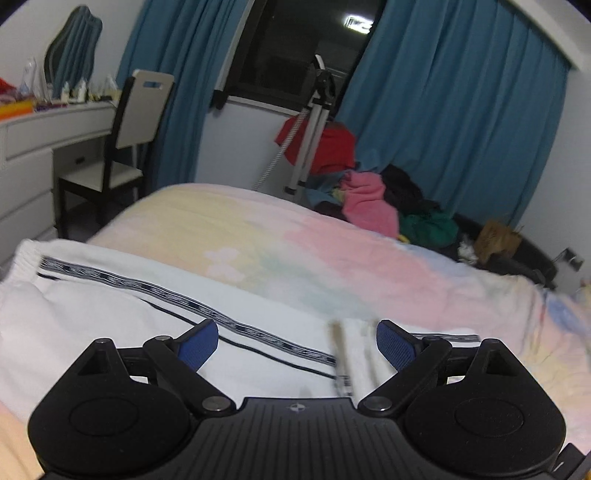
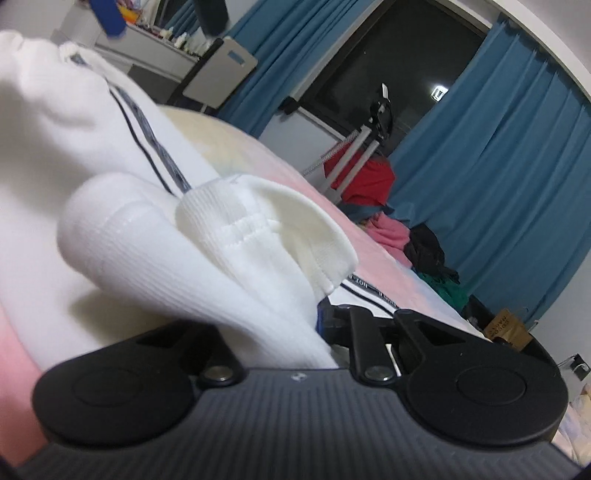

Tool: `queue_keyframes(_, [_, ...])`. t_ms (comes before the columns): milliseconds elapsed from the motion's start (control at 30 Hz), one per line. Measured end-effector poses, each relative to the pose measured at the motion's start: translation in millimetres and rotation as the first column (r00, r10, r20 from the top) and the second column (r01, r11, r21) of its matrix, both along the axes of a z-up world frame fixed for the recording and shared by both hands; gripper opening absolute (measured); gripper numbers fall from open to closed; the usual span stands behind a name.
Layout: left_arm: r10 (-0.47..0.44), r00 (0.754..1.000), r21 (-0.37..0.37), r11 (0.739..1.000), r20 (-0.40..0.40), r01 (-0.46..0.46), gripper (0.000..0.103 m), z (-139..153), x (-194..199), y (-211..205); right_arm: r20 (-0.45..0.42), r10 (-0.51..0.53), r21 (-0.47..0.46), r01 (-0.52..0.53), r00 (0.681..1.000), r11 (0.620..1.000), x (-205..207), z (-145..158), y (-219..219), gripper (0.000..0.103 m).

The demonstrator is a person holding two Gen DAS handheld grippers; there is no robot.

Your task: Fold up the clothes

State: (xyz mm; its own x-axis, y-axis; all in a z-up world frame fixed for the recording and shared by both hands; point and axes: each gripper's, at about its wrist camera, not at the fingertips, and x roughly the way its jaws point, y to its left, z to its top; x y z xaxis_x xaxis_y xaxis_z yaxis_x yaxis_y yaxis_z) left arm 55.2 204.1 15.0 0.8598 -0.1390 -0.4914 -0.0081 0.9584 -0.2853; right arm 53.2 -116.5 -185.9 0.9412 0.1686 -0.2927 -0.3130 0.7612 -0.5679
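Note:
White trousers with a dark patterned side stripe (image 1: pixel 122 295) lie on the pastel bed cover (image 1: pixel 295 240). My left gripper (image 1: pixel 297 345) is open just above the white cloth, its blue pads apart and empty. In the right wrist view my right gripper (image 2: pixel 314 317) is shut on the ribbed white cuff (image 2: pixel 229 251) of the trousers, which bunches over the fingers and hides the left one. The rest of the white trousers (image 2: pixel 74 122) rises to the upper left. The left gripper's blue pad (image 2: pixel 109 16) shows at the top left.
A heap of unfolded clothes, pink (image 1: pixel 369 199), black and green, sits at the bed's far corner. A tripod (image 1: pixel 314 122) with a red cloth stands by the window. A chair (image 1: pixel 125 140) and dresser stand at the left. Blue curtains hang behind.

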Motion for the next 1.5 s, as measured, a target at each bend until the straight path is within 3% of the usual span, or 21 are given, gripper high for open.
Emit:
queue_keyframes(100, [-0.028,1.000,-0.033,0.999,-0.013,0.028,0.094,-9,3,-1,-0.039,0.011,-0.022,-0.012,0.999,1.000,3,-3,13,0.019])
queue_keyframes(200, [-0.050,0.998,-0.082,0.996,-0.038,0.047,0.094,-16,4,1,-0.103,0.031,0.008,-0.030,0.994,1.000,5,0,17,0.029])
queue_keyframes(300, [-0.075,0.996,-0.131,0.989,-0.038,0.070,0.094,-19,-2,2,-0.209,0.095,0.114,-0.072,0.973,0.991,-13,21,0,0.056])
queue_keyframes(367, [-0.093,0.995,-0.143,0.986,-0.032,0.088,0.094,-21,-8,-1,-0.274,0.157,0.211,-0.100,0.949,0.972,-23,37,-13,0.078])
queue_keyframes(500, [-0.141,0.990,-0.154,0.979,-0.029,0.136,0.092,-22,-20,-9,-0.348,0.259,0.441,-0.086,0.901,0.893,-13,73,-50,0.076])
queue_keyframes(667, [-0.203,0.979,-0.104,0.974,-0.024,0.200,0.090,-25,-26,-33,-0.349,0.422,0.691,-0.074,0.837,0.719,-9,104,-107,0.076])
queue_keyframes(700, [-0.221,0.975,-0.104,0.970,-0.022,0.218,0.088,-27,-25,-37,-0.318,0.439,0.715,-0.091,0.840,0.693,-9,110,-113,0.076])
queue_keyframes(767, [-0.257,0.966,-0.100,0.962,-0.025,0.254,0.088,-32,-23,-47,-0.250,0.411,0.725,-0.112,0.876,0.680,-12,117,-116,0.076])
queue_keyframes(867, [-0.311,0.950,-0.087,0.948,-0.038,0.307,0.084,-41,-19,-62,-0.281,0.332,0.737,-0.020,0.900,0.676,6,105,-117,0.076])
queue_keyframes(967, [-0.354,0.933,-0.061,0.935,-0.066,0.350,0.074,-56,-5,-79,-0.383,0.291,0.759,0.120,0.877,0.640,46,83,-118,0.076])
queue_keyframes(1100, [-0.414,0.905,0.001,0.909,-0.103,0.416,0.071,-78,6,-100,-0.510,0.309,0.766,0.262,0.803,0.587,92,54,-109,0.062])
queue_keyframes(1200, [-0.421,0.898,0.019,0.904,-0.126,0.427,0.061,-95,10,-108,-0.491,0.267,0.761,0.260,0.829,0.594,94,43,-104,0.052])
queue_keyframes(1233, [-0.420,0.899,0.001,0.906,-0.122,0.423,0.058,-96,12,-106,-0.480,0.255,0.766,0.259,0.840,0.589,93,41,-104,0.051])
queue_keyframes(1267, [-0.418,0.901,-0.017,0.908,-0.117,0.419,0.045,-97,13,-105,-0.465,0.235,0.768,0.257,0.853,0.586,93,42,-106,0.052])
queue_keyframes(1333, [-0.408,0.905,-0.090,0.912,-0.120,0.399,0.005,-98,17,-96,-0.431,0.184,0.769,0.253,0.884,0.587,90,47,-113,0.053])
queue_keyframes(1400, [-0.392,0.910,-0.193,0.911,-0.132,0.364,0.005,-96,23,-84,-0.399,0.115,0.756,0.255,0.910,0.603,85,55,-118,0.053])
queue_keyframes(1500, [-0.337,0.921,-0.388,0.889,-0.196,0.243,0.005,-103,28,-57,-0.375,0.000,0.739,0.299,0.927,0.603,82,61,-124,0.053])
